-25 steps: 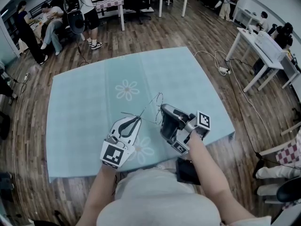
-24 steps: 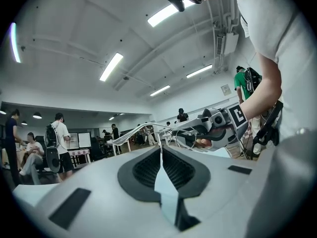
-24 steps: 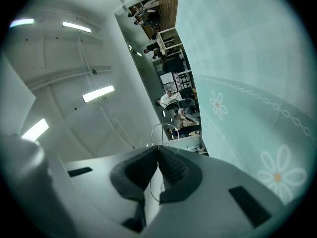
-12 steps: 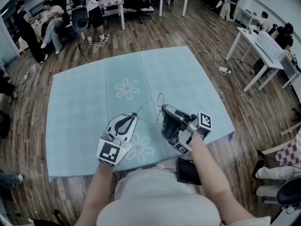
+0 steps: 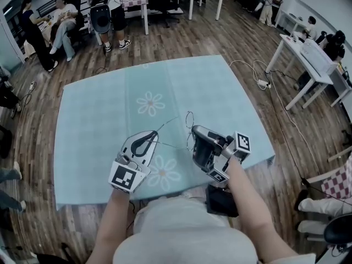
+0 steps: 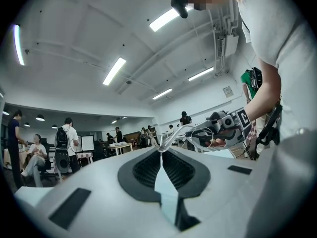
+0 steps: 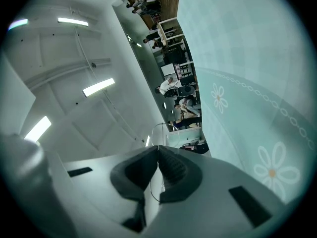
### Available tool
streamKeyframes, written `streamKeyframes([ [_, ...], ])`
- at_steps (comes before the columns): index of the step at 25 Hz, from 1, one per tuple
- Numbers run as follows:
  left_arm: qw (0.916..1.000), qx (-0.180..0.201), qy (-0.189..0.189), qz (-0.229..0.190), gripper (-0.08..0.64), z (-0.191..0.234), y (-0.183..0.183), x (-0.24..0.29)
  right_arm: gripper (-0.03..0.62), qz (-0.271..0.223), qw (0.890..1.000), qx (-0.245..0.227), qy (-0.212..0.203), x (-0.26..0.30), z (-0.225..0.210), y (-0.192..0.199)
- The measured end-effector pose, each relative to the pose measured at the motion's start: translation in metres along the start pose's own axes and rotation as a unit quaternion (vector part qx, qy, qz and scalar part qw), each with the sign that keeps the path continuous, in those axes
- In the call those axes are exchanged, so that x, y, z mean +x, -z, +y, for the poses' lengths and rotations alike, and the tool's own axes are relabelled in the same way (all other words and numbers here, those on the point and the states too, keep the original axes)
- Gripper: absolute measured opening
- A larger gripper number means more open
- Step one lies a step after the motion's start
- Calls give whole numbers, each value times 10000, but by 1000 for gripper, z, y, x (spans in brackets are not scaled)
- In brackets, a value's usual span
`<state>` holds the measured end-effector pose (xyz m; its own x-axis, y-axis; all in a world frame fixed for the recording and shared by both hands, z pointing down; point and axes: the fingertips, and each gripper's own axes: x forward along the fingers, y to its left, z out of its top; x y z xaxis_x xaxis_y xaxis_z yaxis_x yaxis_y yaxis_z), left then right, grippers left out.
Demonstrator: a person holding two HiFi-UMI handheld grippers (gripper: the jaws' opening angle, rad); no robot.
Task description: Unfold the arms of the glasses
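Thin wire-rimmed glasses (image 5: 188, 120) hang in the air between my two grippers, above the light blue flowered tablecloth (image 5: 93, 114). My left gripper (image 5: 157, 132) is shut on the tip of one thin arm (image 5: 169, 122), which slants up to the right toward the lenses. My right gripper (image 5: 193, 132) is shut on the frame near a round lens. In the left gripper view the closed jaws (image 6: 161, 149) pinch the wire arm, and the glasses (image 6: 179, 130) run across to the right gripper (image 6: 225, 127). In the right gripper view the closed jaws (image 7: 158, 147) hold the wire rim (image 7: 159, 128).
The tablecloth ends close in front of the person at its front edge (image 5: 165, 190). Several people (image 5: 110, 10) stand or sit at the back left. White tables (image 5: 302, 54) and a floor cable (image 5: 258, 73) lie to the right. A black pouch (image 5: 220, 199) hangs at the person's waist.
The left gripper has shifted slightly left, away from the right gripper, with the glasses arm still in it. The right gripper has hardly moved.
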<state>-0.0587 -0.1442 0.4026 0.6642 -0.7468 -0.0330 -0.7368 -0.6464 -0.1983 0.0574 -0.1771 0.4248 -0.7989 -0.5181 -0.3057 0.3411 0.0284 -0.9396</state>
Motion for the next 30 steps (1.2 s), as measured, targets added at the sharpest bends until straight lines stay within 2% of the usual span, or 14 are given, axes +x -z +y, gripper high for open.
streamKeyframes([
  [6, 9999, 120, 21, 38, 20, 3, 1, -2, 11, 145, 9999, -17, -34, -3, 2, 5],
  [17, 9999, 97, 126, 53, 21, 8, 1, -2, 11, 515, 9986, -106, -24, -14, 6, 10],
  [30, 9997, 87, 38, 203, 21, 31, 2, -2, 11, 900, 9956, -222, 126, -14, 6, 20],
])
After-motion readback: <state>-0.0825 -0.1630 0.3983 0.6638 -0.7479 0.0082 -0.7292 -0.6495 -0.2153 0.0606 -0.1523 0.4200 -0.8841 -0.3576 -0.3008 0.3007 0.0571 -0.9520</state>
